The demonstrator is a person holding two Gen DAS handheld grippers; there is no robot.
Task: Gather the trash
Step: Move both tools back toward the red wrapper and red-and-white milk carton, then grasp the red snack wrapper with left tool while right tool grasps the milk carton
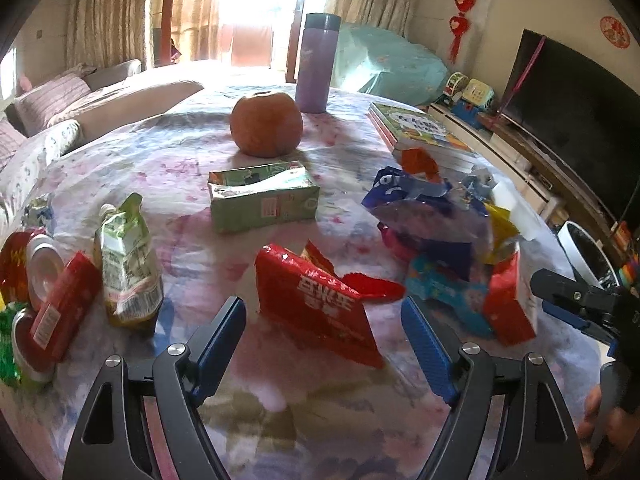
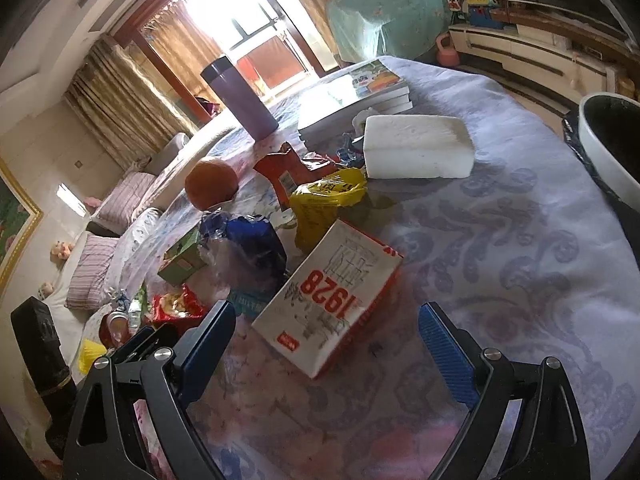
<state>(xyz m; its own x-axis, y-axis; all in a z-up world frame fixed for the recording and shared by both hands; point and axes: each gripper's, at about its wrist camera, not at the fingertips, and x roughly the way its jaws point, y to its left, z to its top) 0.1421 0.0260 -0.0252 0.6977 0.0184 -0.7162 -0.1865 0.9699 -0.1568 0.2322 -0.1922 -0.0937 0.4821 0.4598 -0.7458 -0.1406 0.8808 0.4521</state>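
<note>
Lying just ahead between wide-apart left jaws, red wrapper [image 1: 320,304]; white 1928 box [image 2: 332,300] before parted right jaws.

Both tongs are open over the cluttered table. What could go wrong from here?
1. The orange, flask and books stand among the wrappers; a careless sweep might bin them as trash.
2. The blue bag lies in a tangled heap with the yellow wrapper, so a grab there may drag neighbours along.
3. The red wrapper between the left tongs is crumpled and thin; the fingers could slip off. The right tongs face the 1928 box, possibly too wide.
</note>
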